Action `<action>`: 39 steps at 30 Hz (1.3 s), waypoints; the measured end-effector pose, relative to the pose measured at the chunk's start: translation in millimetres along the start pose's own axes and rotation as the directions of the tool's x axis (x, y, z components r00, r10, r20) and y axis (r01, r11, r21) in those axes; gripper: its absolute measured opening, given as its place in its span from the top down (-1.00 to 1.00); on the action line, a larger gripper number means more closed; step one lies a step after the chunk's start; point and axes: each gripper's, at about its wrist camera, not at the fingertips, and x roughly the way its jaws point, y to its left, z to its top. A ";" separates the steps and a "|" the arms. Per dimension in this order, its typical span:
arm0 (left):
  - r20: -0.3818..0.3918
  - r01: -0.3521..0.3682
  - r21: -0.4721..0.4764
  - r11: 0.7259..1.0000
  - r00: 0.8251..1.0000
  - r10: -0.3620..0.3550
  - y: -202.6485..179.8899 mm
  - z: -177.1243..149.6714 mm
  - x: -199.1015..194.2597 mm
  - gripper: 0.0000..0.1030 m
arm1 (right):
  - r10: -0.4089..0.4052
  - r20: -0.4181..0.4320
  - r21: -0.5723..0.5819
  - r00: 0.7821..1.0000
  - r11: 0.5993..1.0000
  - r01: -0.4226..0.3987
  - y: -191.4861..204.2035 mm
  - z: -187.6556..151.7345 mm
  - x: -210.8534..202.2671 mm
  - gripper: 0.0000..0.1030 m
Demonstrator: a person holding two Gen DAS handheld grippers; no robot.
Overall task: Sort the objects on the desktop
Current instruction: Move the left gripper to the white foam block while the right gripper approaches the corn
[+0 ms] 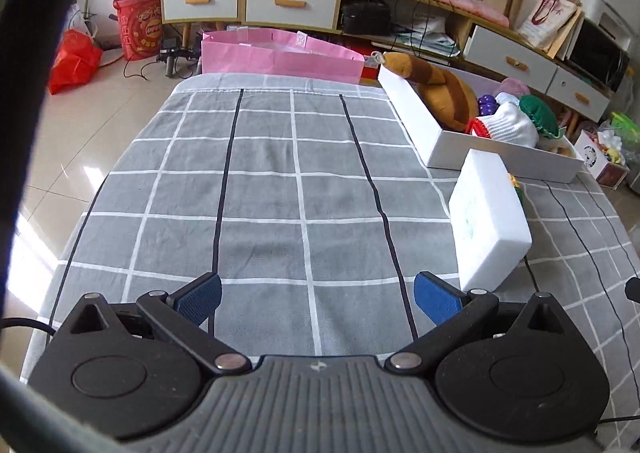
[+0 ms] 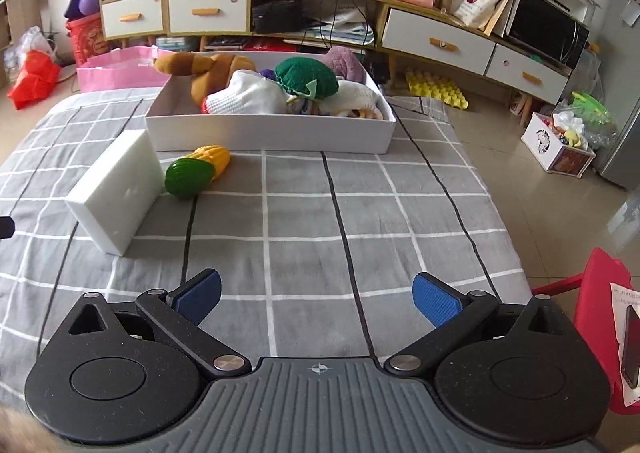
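A white foam block (image 2: 114,189) lies on the grey checked cloth (image 2: 300,221), left of a toy corn cob (image 2: 198,170) with a green husk end. Behind them stands a white box (image 2: 268,131) filled with plush toys and knitted items. My right gripper (image 2: 316,299) is open over bare cloth, well in front of the corn. In the left wrist view the foam block (image 1: 488,221) is just ahead-right of my open left gripper (image 1: 318,299), and the white box (image 1: 412,121) sits at the far right. Only a sliver of the corn (image 1: 516,185) shows behind the block.
A pink paper bag (image 1: 276,61) stands past the table's far edge. Wooden cabinets with white drawers (image 2: 208,15) line the back wall. A red chair (image 2: 600,313) with a paper on it is close at the right. Tiled floor surrounds the table.
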 end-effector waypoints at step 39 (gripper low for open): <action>0.063 -0.060 0.027 0.998 0.996 0.059 -10.4 3.6 38.6 -0.99 | 0.096 -0.082 0.119 0.992 0.989 -0.086 -15.9 17.9 56.6 -0.99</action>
